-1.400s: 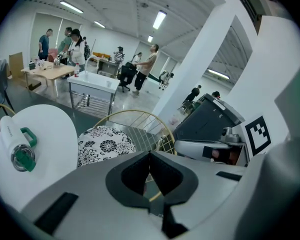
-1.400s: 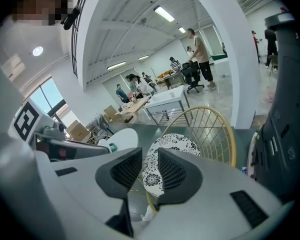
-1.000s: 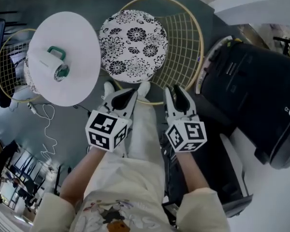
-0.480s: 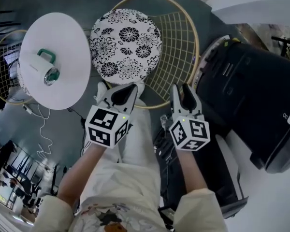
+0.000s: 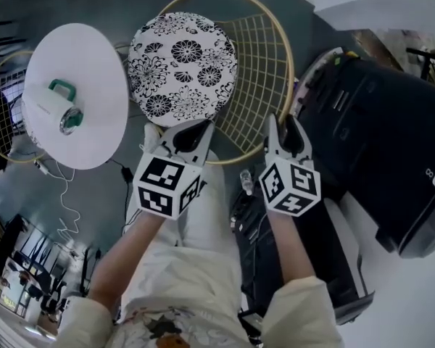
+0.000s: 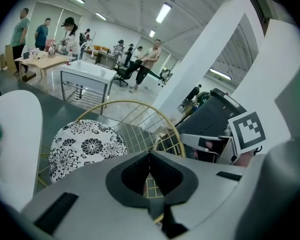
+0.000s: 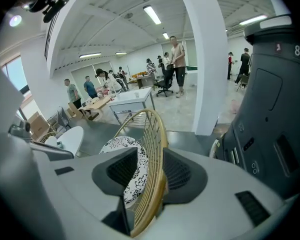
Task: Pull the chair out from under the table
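The chair has a gold rim [image 5: 275,35], a wire back and a black-and-white floral cushion [image 5: 183,65]. It stands beside the round white table [image 5: 94,71]. My left gripper [image 5: 192,133] hovers at the rim's near edge, just behind the cushion. Its tips [image 6: 150,155] meet, so it is shut, and wire mesh shows through the hollow behind them. My right gripper [image 5: 288,133] straddles the rim's right side. Its jaws [image 7: 151,154] are opening with the gold rim [image 7: 157,134] running between the pads, and neither pad presses on it.
A white mug with a green handle [image 5: 54,107] lies on the table. A big black machine [image 5: 377,122] stands close on the right. A second wire chair [image 5: 0,107] is beyond the table, with a cable [image 5: 61,187] on the floor. A white pillar [image 7: 205,59] rises ahead.
Both grippers have moved forward and down to the chair's back rim. The right jaws have widened and now straddle the rim. The left jaws stay shut.
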`<state>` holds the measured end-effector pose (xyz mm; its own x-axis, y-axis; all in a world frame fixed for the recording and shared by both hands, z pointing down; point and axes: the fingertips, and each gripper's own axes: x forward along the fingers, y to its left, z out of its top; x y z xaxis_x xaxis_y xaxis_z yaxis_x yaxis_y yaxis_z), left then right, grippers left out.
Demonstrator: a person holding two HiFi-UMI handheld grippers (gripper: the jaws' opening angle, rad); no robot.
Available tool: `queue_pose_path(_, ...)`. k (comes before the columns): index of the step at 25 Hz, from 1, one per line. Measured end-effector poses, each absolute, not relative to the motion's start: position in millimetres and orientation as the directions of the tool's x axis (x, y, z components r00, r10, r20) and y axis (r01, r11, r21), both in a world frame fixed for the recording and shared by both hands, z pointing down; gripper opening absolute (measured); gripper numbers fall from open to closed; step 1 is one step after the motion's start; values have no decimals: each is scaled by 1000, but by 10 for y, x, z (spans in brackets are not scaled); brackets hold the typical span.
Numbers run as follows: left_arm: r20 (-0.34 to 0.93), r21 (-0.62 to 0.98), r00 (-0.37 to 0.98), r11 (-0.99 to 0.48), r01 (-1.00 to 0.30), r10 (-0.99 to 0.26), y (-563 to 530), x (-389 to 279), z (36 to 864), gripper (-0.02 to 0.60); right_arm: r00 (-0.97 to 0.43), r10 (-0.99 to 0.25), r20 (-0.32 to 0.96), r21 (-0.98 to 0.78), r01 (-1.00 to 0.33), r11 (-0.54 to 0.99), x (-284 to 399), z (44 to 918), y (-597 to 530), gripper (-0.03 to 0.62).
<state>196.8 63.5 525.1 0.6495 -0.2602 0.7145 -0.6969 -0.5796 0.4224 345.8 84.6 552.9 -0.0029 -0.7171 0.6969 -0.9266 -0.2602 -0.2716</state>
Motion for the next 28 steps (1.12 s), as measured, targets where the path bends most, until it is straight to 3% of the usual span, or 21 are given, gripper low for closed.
queue_pose_path(18,737,421,638,-587,-692,-224,616,2043,5351,8,55,-643,764,-184,-937,-298,3687,5851,750,137)
queue_pose_path(21,736,424,640,-587,-690,-220,625,2064,5354,8,52,-614,787,-154,-948,-277,3692,5897,755,76)
queue_pose_path(28,739,419,640,-598,-683,-213,638,2089,5342,8,43,-588,808,-166,-941,-296,3689,5897,766,69)
